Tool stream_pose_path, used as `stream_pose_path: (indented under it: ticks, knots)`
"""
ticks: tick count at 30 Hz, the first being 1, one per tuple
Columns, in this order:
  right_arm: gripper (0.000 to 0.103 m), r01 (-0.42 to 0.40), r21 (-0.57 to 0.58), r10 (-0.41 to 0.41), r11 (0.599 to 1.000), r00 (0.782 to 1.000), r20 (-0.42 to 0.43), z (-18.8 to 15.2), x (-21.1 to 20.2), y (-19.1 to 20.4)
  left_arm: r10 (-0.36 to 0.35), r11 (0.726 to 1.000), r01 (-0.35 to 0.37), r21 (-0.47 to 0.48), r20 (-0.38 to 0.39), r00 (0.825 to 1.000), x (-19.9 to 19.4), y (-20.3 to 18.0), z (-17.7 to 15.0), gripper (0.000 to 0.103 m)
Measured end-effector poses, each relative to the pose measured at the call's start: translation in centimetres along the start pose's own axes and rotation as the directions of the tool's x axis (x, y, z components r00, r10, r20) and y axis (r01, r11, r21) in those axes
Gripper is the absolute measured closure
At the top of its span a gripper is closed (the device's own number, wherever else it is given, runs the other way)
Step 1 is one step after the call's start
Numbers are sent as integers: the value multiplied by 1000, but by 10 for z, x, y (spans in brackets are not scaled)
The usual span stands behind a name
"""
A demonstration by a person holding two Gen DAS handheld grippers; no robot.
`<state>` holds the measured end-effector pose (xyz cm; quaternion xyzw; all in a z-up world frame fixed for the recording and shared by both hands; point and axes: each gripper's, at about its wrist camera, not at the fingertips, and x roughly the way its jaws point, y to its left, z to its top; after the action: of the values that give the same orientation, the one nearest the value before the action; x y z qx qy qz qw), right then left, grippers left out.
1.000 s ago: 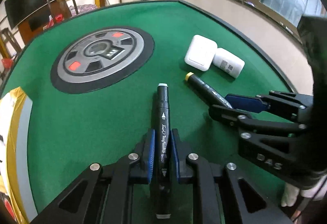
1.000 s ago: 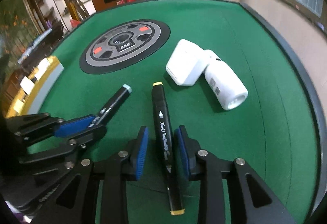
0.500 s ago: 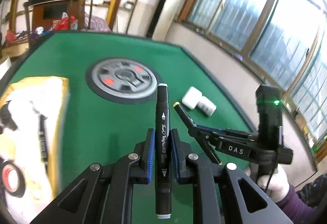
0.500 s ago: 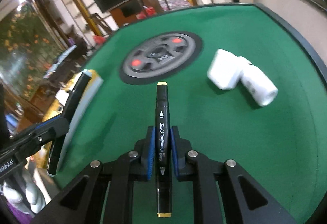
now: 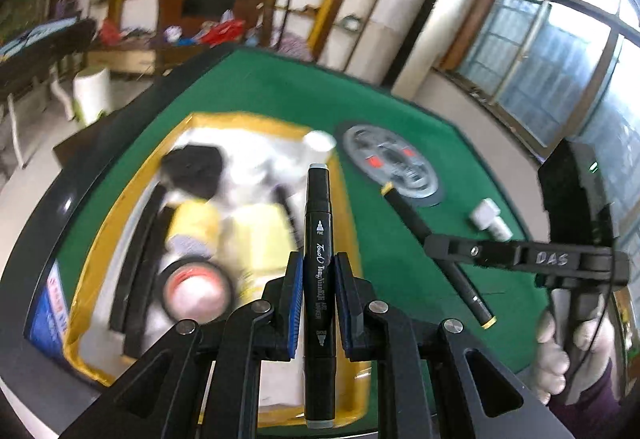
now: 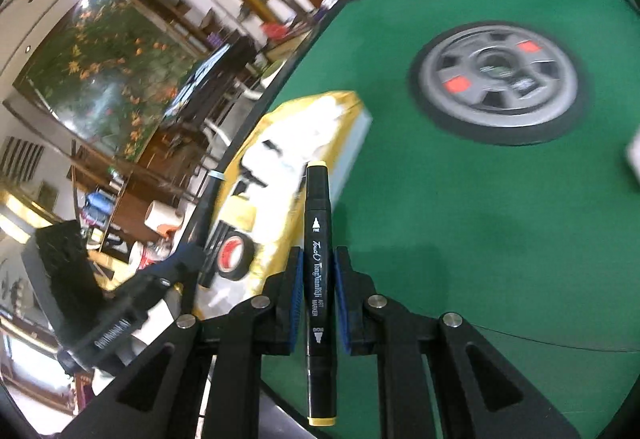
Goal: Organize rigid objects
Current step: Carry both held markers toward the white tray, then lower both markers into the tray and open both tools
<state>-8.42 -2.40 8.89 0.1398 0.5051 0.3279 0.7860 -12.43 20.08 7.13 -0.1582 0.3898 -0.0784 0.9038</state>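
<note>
My left gripper [image 5: 318,279] is shut on a black art marker with grey end caps [image 5: 318,231], held in the air above the yellow-rimmed box [image 5: 100,239] at the table's left. My right gripper [image 6: 318,279] is shut on a black art marker with yellow end caps [image 6: 317,223], lifted over the green felt beside the same yellow-rimmed box [image 6: 280,239]. In the left wrist view the right gripper [image 5: 452,253] and its yellow-capped marker [image 5: 408,211] hang to the right. The right wrist view shows the left gripper [image 6: 188,259] with its grey-capped marker [image 6: 206,207] over the box.
The box holds a red tape roll [image 5: 196,289], yellow items [image 5: 192,227], black strips and a black lump. A grey round centre panel [image 6: 500,83] sits in the green table [image 6: 480,239]. Two white chargers [image 5: 488,221] lie at the far right. A white-gloved hand [image 5: 556,351] holds the right gripper.
Both markers were lifted off the felt. The right gripper's jaws closed on the yellow-capped marker. Both grippers swung left, so the yellow box now lies under and beside them.
</note>
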Motion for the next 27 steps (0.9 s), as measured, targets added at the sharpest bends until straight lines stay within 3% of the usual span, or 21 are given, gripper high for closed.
stream_pose_path:
  ticks: [7, 12, 23, 25, 27]
  knots:
    - [88, -17, 5, 17, 1000, 997, -80, 6, 53, 37, 30, 996, -37, -79, -87, 996, 23, 36, -13, 88]
    - [88, 27, -2, -28, 1000, 994, -107, 11, 82, 53, 37, 995, -47, -93, -105, 994, 29, 44, -15, 87]
    - [88, 203, -73, -206, 976, 978, -32, 14, 101, 70, 21, 994, -25, -102, -39, 999, 10, 52, -4, 37]
    - [87, 253, -90, -254, 963, 967, -10, 14, 101, 74, 29, 995, -31, -92, -24, 999, 4, 52, -2, 34]
    - [85, 249, -85, -250, 965, 968, -12, 13, 100, 74, 44, 996, -44, -74, -4, 999, -3, 52, 0, 32]
